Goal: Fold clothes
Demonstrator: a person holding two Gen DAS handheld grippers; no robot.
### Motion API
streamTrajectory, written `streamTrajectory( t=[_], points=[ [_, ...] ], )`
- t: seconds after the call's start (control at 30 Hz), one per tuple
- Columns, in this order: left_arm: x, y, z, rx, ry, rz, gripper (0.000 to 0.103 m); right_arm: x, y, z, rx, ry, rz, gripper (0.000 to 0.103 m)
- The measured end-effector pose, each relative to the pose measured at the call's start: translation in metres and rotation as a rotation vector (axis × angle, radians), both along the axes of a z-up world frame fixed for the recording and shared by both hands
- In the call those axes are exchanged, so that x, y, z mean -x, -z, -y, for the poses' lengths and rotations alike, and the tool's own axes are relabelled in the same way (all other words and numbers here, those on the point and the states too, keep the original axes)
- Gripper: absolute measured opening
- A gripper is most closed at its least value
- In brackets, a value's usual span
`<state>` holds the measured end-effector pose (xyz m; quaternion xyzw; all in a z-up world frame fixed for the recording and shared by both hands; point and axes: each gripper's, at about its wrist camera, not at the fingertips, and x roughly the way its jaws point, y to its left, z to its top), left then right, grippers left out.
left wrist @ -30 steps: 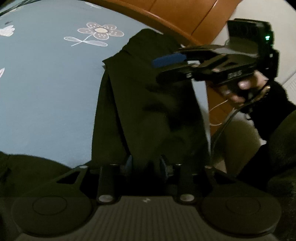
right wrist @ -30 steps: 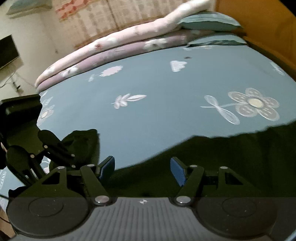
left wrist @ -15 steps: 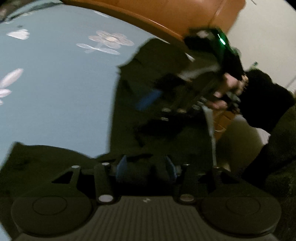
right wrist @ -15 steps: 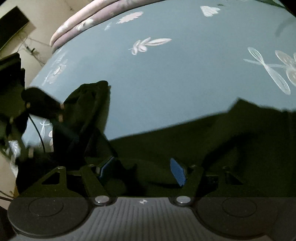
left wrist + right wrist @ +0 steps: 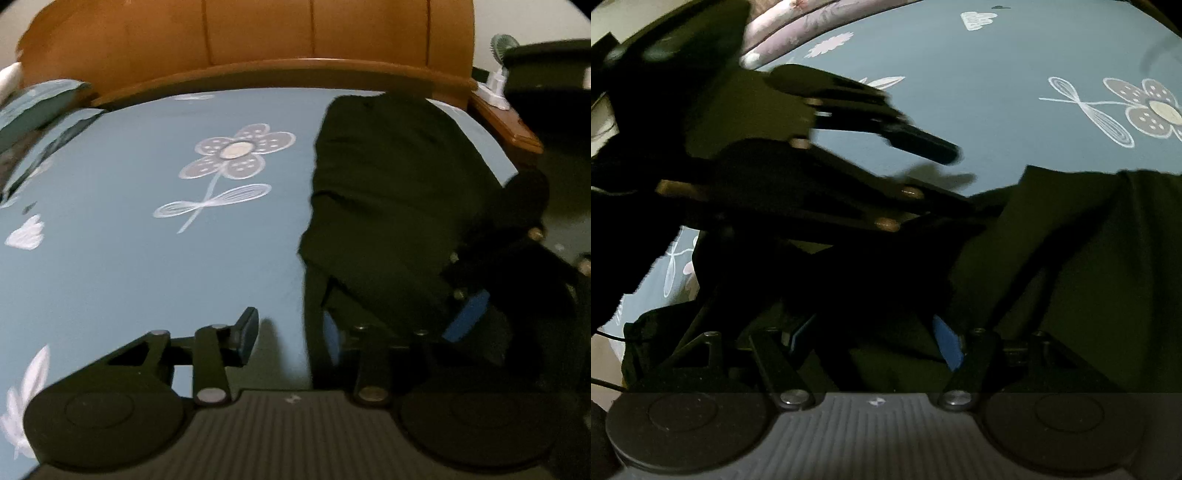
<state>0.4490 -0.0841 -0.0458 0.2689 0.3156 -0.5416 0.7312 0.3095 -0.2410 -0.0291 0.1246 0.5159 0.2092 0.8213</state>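
Observation:
A dark garment [image 5: 388,192] lies flat along the right side of the blue flowered bed sheet [image 5: 147,258]. My left gripper [image 5: 288,338] stands low over the garment's near left edge. Its jaws are closing, and the cloth edge runs between them. The left finger [image 5: 245,336] is over bare sheet and the right one is partly covered by cloth. My right gripper [image 5: 873,338] is open wide, low over the dark garment [image 5: 1089,277]. Its blue pad [image 5: 467,314] shows to the right in the left wrist view. The left gripper [image 5: 960,184] crosses just ahead of it.
A wooden headboard [image 5: 258,37] closes the far side of the bed. A nightstand [image 5: 506,125] with a small fan [image 5: 498,48] stands at the right corner. Pillows [image 5: 33,103] lie at the far left. Rolled quilts [image 5: 783,40] line the sheet's [image 5: 979,92] far edge.
My left gripper swung to face the headboard and no longer pinches cloth; its left finger now sits over bare sheet. The right gripper sank onto the garment, close behind the left one.

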Motion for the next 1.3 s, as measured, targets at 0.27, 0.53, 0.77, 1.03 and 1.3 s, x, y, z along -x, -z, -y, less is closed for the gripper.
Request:
streamTrajectory(
  t=[0.27, 0.53, 0.77, 1.03, 1.3],
  points=[
    [-0.015, 0.014, 0.028, 0.067, -0.025, -0.030, 0.040, 0.018, -0.006, 0.007, -0.020, 0.033, 0.040, 0.072],
    [-0.036, 0.018, 0.025, 0.250, -0.139, -0.279, 0.030, 0.046, -0.028, 0.020, -0.044, 0.037, 0.104, 0.072],
    [-0.038, 0.012, -0.007, 0.334, -0.257, -0.303, 0.011, 0.062, -0.032, 0.045, -0.067, 0.105, 0.140, 0.072],
    [-0.055, 0.023, -0.042, 0.319, -0.357, -0.392, 0.015, 0.049, -0.026, 0.080, -0.098, 0.190, 0.155, 0.072],
    [-0.048, 0.037, -0.019, 0.313, -0.277, -0.458, 0.025, 0.033, -0.026, 0.096, -0.140, 0.194, 0.181, 0.072]
  ],
)
